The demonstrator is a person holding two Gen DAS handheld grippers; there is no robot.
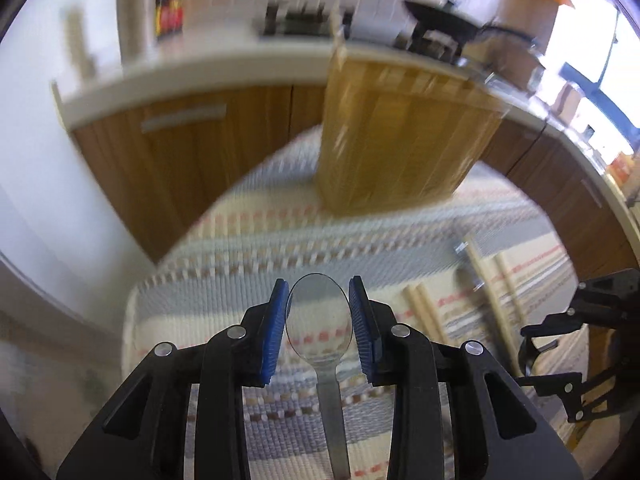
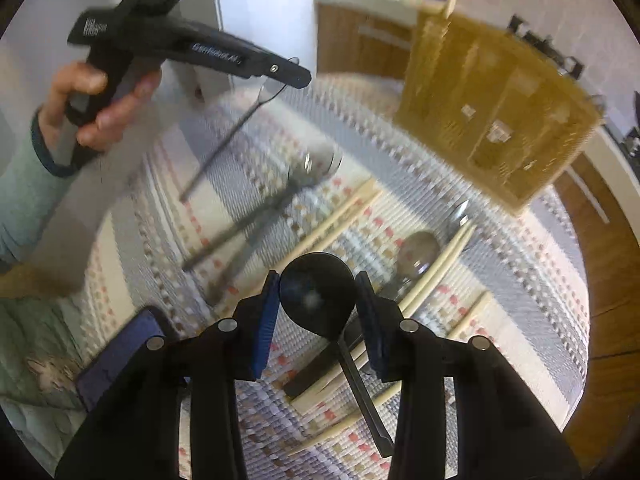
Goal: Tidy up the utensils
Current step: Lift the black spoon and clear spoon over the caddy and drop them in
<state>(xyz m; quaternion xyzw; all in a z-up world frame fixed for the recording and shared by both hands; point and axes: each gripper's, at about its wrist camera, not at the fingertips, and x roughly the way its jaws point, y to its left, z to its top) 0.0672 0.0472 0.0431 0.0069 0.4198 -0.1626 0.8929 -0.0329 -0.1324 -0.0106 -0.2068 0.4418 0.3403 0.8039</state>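
Note:
My left gripper (image 1: 319, 312) is shut on a clear plastic spoon (image 1: 319, 320), bowl between the blue pads, handle running back toward the camera, held above the striped mat (image 1: 248, 248). My right gripper (image 2: 318, 300) is shut on a black plastic spoon (image 2: 318, 296), bowl between the pads, handle trailing down right. A wooden utensil organizer (image 1: 404, 132) stands at the mat's far side; its compartments show in the right wrist view (image 2: 496, 120). Chopsticks (image 2: 432, 272), a metal spoon (image 2: 416, 252) and grey cutlery (image 2: 244, 224) lie on the mat.
The left gripper's body, held in a hand (image 2: 100, 108), shows at the upper left of the right wrist view. A dark phone-like object (image 2: 120, 352) lies at the mat's left edge. Wooden cabinets (image 1: 180, 148) and a counter with a stove and pan (image 1: 444, 20) stand behind.

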